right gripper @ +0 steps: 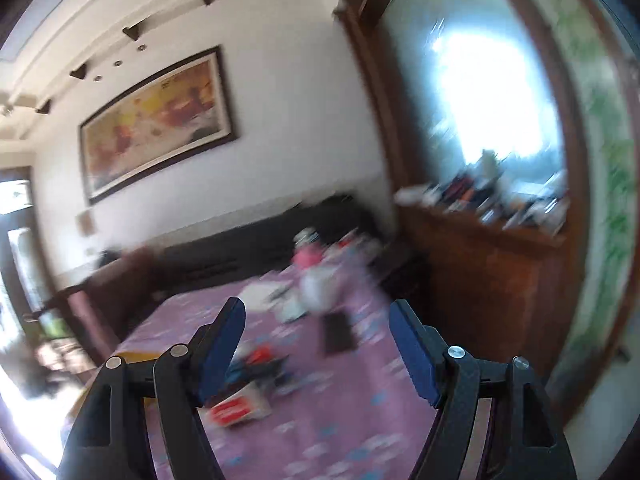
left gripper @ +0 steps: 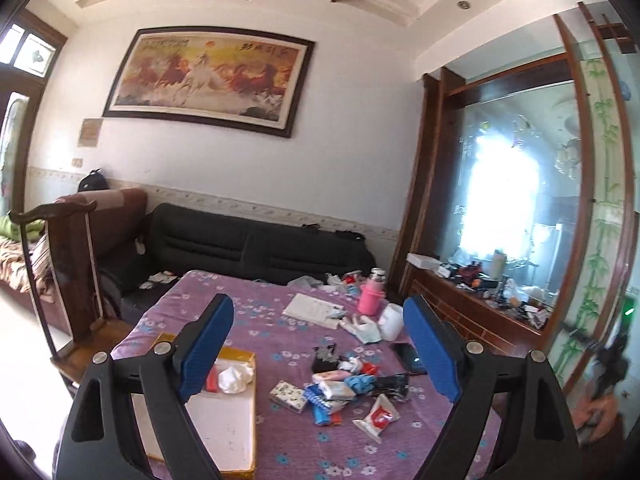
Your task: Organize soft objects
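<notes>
Evidently the left gripper (left gripper: 318,346) hangs above the purple flowered table (left gripper: 224,308) with its blue pads wide apart and nothing between them. Left of it on the table lies a yellow-rimmed tray (left gripper: 244,412) with a crumpled white cloth (left gripper: 236,378) in its far corner. The pile of small soft packets (left gripper: 340,390) lies right of the tray, beneath the gripper. The right gripper (right gripper: 318,348), likewise spread and empty, hovers over the same blurred pile.

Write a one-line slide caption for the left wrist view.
Open left hand-held gripper above purple table: packets piled centre, yellow tray at left.
</notes>
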### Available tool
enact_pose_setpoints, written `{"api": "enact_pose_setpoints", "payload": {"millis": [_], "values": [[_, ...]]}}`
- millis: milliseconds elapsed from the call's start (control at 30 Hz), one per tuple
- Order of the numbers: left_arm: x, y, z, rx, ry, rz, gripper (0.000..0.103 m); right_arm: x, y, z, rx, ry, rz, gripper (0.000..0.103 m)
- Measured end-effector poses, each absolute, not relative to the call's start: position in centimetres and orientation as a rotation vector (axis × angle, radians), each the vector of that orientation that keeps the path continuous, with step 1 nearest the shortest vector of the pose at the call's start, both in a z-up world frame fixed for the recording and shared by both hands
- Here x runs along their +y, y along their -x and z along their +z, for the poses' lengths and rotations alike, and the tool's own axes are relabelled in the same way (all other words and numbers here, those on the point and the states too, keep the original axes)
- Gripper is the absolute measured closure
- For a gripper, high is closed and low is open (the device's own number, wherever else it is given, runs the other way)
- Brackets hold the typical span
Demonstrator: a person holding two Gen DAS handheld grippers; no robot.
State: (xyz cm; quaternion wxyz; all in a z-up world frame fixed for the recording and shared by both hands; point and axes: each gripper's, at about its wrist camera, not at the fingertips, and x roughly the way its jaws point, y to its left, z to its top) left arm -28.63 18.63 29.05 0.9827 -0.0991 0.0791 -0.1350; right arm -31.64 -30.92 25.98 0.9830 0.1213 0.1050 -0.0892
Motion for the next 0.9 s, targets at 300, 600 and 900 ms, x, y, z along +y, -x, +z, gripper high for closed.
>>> {"api": "enact_pose_setpoints", "payload": {"millis": [300, 600, 900], "values": [[26.5, 32.9, 33.2, 0.034, 0.271, -0.135, 0.017, -34.9, 41.8, 39.6, -0.001, -0.199, -0.372, 0.024], [36.3, 38.9, 42.0, 0.002, 0.081, 0.384, 0.016, -38.0, 46.9, 53.0, 0.010, -0.171, -0.564, 0.018], [41.8, 40.0, 46.2, 0.042, -0.161, 0.784, 0.000, -36.1, 49.7, 63.4, -0.056, -0.063, -0.729, 0.005]]}}
